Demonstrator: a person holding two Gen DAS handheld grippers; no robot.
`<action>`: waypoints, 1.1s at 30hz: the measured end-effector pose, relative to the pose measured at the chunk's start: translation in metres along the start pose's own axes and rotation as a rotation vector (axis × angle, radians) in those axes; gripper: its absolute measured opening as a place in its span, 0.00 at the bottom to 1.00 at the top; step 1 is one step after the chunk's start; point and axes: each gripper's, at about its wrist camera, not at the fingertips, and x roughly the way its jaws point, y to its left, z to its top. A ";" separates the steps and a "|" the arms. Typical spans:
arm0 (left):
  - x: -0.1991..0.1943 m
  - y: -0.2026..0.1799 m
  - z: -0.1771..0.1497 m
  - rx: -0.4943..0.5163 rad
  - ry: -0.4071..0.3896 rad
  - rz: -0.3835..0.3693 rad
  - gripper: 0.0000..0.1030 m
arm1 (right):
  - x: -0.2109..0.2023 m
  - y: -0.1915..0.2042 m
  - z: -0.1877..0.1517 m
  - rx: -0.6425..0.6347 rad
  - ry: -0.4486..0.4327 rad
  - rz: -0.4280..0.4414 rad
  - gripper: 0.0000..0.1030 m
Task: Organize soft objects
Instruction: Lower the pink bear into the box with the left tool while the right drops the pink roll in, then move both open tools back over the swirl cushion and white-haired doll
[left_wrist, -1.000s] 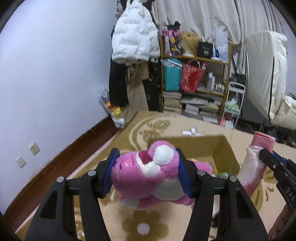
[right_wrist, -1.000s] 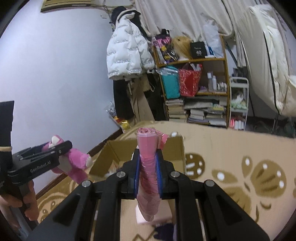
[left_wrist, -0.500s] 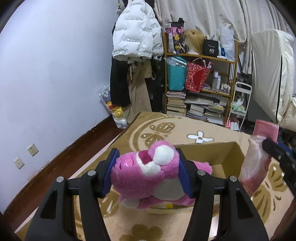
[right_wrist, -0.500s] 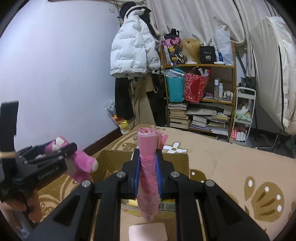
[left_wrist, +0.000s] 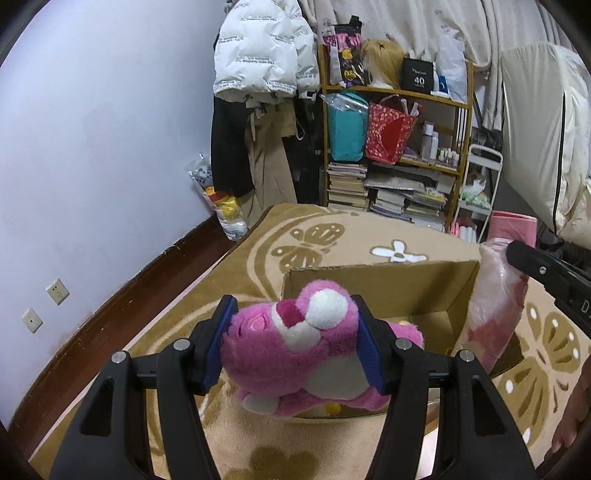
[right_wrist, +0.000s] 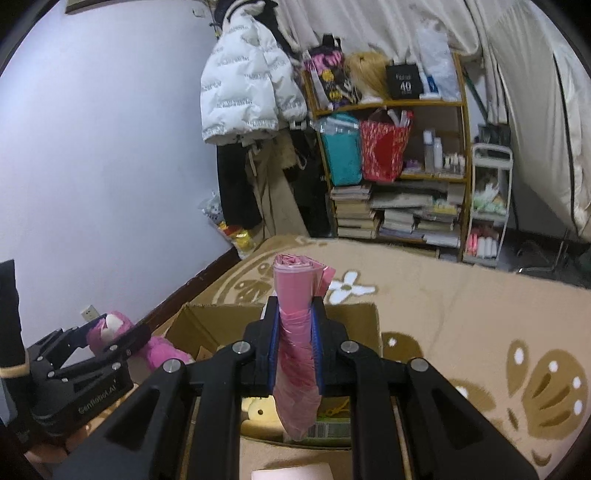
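We hold a pink teddy bear (left_wrist: 295, 354) tight in our left gripper (left_wrist: 293, 345), its blue pads squeezing the bear's head from both sides. The bear hangs over the near edge of the open cardboard box (left_wrist: 388, 280) on the tan carpet (left_wrist: 332, 236). Our right gripper (right_wrist: 295, 350) pinches a pink roll of plastic bags (right_wrist: 297, 332), standing upright above the same box

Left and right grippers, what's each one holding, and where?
Left gripper: pink plush bear, clamped across its head. Right gripper: pink plastic bag roll, pinched around its middle.
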 end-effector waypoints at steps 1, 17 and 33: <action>0.001 -0.001 -0.001 0.008 0.005 0.003 0.59 | 0.004 -0.002 -0.001 0.006 0.018 0.010 0.16; 0.006 -0.001 -0.010 0.009 0.061 0.068 0.96 | 0.002 -0.004 -0.016 -0.090 0.113 -0.020 0.70; -0.038 0.016 -0.012 -0.073 0.058 0.030 0.99 | -0.040 0.005 -0.021 -0.122 0.081 -0.026 0.99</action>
